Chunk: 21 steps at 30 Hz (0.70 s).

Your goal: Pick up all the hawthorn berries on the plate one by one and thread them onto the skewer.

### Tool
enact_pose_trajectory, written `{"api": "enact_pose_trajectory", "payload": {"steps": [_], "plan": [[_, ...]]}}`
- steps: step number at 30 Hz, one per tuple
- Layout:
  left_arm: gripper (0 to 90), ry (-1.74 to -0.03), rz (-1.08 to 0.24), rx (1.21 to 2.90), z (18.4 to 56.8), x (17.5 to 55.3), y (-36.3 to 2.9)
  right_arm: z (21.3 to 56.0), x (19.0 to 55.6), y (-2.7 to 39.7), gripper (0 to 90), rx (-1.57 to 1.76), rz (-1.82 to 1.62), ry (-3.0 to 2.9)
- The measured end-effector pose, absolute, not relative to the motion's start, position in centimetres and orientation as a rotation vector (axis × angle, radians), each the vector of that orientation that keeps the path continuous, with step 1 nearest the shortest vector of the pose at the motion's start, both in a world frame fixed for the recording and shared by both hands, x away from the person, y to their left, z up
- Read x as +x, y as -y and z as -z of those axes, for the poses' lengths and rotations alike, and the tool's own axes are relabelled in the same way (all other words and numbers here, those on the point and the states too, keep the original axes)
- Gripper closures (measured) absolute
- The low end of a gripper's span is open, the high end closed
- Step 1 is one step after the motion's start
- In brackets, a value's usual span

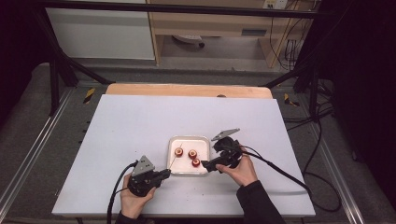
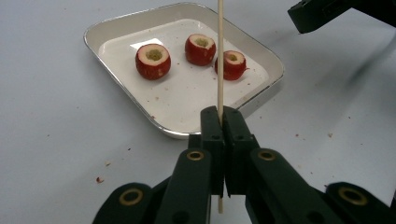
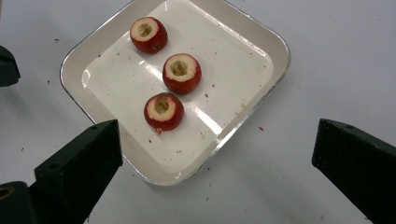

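left gripper (image 1: 164, 174): jaws pressed together on a thin wooden skewer (image 2: 220, 56). Sits at the near left corner of the tray, on the person's left hand (image 1: 133, 198).
skewer: clamped between the left jaws near its lower end; a short stub pokes out below them. The long part runs up and over the tray. In the left gripper view it crosses in front of the gap between the middle and right fruits; whether it touches one, cannot tell.
right gripper (image 1: 208, 164): jaws spread wide, nothing between the pads. In the right gripper view the tray's near corner lies between the two jaws. In the high view it sits at the tray's right edge, held by the right hand (image 1: 242, 171).
tray (image 3: 268, 46): white, shallow, rounded corners, flat on the table, right of centre and toward the near side. Between the two grippers.
fruits: three small red cored pieces, hollow tops up, all inside the tray. In the right gripper view they run in a slanted row: far fruit (image 3: 148, 35), middle fruit (image 3: 181, 73), near fruit (image 3: 163, 111). Near each other, not touching.
crumbs: red specks scattered in the tray and on the table around it.
table (image 1: 140, 121): white top, wooden strip along the far edge.
cables: black, one trailing from each gripper toward the near edge.
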<state>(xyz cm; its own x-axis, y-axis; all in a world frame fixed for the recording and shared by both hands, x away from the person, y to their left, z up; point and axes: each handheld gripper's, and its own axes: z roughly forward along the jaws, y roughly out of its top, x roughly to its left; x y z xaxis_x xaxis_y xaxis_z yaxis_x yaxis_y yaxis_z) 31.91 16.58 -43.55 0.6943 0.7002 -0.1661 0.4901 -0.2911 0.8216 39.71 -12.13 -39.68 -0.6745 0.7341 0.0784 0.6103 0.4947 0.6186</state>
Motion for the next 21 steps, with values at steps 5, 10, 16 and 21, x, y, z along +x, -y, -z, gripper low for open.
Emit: {"api": "enact_pose_trajectory", "payload": {"steps": [5,10,16,21], "plan": [[88.6,-0.922,-0.284,1.956,43.5,31.9,-16.8,39.6,40.5,10.6,6.7,1.159,-0.899,-2.587],[88.6,-0.895,-0.275,1.943,43.6,32.0,-16.8,39.8,41.2,9.1,11.4,1.178,-0.812,-2.644],[88.6,-0.889,-0.271,1.944,43.7,32.0,-16.9,39.9,41.7,7.5,19.1,1.189,-0.746,-2.714],[88.5,-0.884,-0.265,1.944,43.7,32.0,-17.0,40.1,42.3,6.7,27.8,1.219,-0.704,-2.769]]}}
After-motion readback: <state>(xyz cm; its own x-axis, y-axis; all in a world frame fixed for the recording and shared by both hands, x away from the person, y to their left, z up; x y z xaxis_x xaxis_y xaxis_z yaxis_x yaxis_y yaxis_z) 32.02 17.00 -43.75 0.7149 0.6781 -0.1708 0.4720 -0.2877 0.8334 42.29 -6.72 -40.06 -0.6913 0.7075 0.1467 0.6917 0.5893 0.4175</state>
